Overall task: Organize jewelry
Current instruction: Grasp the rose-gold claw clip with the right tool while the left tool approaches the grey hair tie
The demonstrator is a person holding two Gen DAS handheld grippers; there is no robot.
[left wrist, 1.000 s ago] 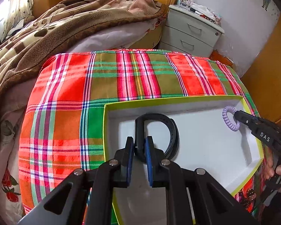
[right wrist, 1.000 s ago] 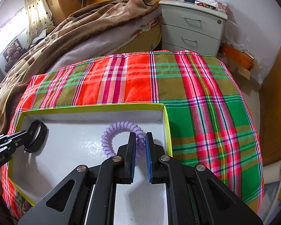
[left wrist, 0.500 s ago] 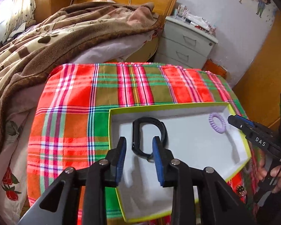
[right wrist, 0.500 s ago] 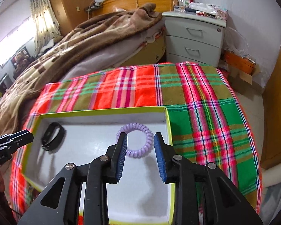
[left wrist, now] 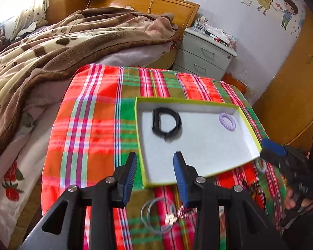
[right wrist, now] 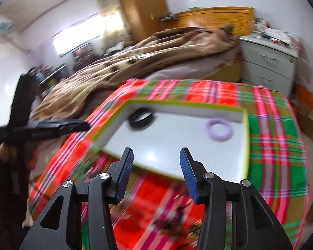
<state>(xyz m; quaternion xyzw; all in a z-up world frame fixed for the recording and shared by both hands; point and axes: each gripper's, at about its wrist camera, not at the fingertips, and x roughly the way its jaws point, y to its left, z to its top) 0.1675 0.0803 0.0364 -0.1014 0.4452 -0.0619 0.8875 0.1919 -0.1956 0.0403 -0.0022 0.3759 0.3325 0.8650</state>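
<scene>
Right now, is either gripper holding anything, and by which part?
Nothing is held. The left gripper and right gripper are both opening with nothing between their fingers; the black band and purple coil hair tie lie in the white tray.

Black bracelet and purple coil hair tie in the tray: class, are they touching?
Apart. The left wrist view shows the black bracelet at the tray's left end and the purple coil hair tie near its right wall, bare white floor between them.

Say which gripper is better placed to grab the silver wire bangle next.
Left, probably. The thin silver wire bangle lies on the plaid cloth just under the left gripper, whose jaws are opening and empty. The right gripper shows only blurred items below it.
</scene>
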